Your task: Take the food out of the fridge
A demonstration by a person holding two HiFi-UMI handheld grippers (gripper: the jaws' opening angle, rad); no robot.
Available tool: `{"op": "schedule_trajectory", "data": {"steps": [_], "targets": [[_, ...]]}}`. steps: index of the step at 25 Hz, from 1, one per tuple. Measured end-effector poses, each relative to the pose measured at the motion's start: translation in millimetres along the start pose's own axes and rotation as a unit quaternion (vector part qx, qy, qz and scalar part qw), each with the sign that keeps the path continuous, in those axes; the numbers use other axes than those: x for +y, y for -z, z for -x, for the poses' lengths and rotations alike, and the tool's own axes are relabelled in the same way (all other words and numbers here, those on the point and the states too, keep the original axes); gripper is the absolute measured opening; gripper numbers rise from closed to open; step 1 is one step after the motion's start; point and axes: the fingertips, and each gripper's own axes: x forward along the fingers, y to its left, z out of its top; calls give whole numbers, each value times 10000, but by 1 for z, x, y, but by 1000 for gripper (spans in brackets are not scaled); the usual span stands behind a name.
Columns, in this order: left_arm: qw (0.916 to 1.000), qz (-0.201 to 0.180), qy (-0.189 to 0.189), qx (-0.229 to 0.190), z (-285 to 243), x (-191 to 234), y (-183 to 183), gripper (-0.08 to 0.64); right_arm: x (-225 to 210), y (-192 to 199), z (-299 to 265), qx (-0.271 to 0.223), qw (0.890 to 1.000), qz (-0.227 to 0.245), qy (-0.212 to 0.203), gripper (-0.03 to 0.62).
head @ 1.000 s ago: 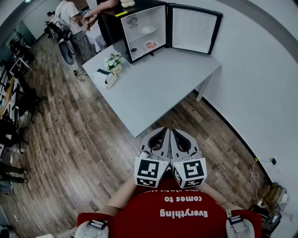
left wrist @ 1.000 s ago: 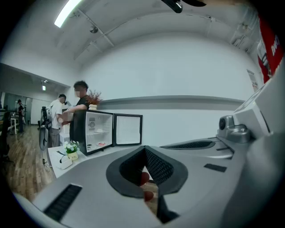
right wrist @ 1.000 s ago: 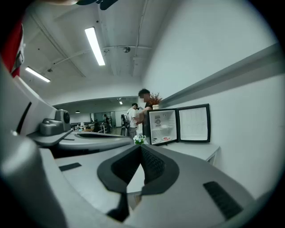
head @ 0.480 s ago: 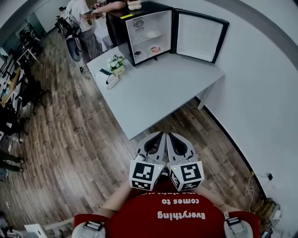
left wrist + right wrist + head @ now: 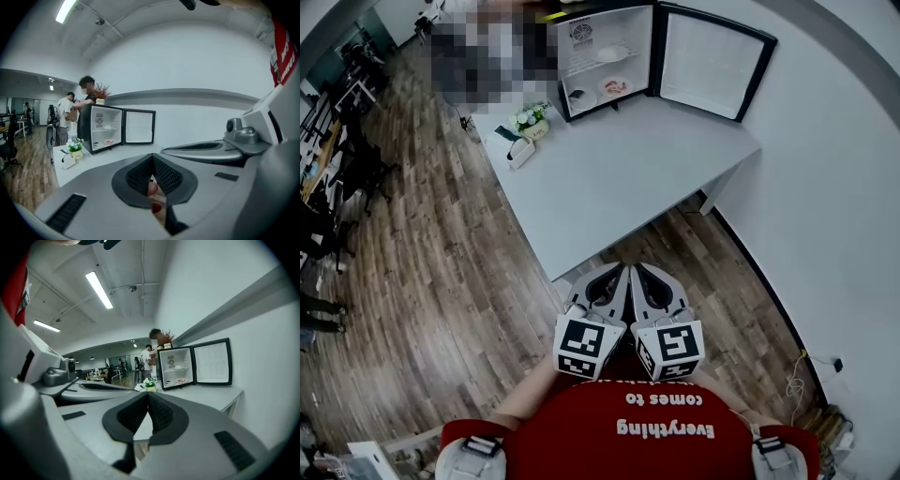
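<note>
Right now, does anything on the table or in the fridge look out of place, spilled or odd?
Nothing stands out. The fridge has its door swung wide, which suits the task, and the plates sit flat on its shelves. The flowers stand upright beside a white box at the table's left edge, with nothing spilled.

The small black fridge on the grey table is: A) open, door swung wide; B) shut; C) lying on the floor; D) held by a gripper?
A: the small black fridge stands on the grey table with its white-lined door swung wide, shelves showing.
</note>
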Motion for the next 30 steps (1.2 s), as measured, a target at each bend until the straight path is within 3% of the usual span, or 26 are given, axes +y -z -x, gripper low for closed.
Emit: {"op": "schedule_trajectory", "data": {"steps": [7, 11, 15, 21, 26, 30], "targets": [[9993, 126, 260, 227, -91, 40, 3, -2, -60, 3, -74, 267, 9994, 153, 179, 14], [9994, 33, 354, 51, -145, 70, -33, -2, -100, -28, -124, 200, 9997, 85, 135, 15], [9998, 69, 197, -41, -180, 116, -52, -2, -113, -47, -181, 235, 9995, 211, -6, 15], [9989, 362, -113, 267, -209, 175, -36, -2, -116, -49, -248, 582, 9971, 102, -489, 17], [9952, 697, -576, 364, -220, 214, -24, -2, -126, -33, -293, 1038, 9896, -421, -902, 25], [9915, 831, -880, 468, -227, 241, -16, -2, -139, -17, -340, 1460, 9759, -1086, -1204, 70]]}}
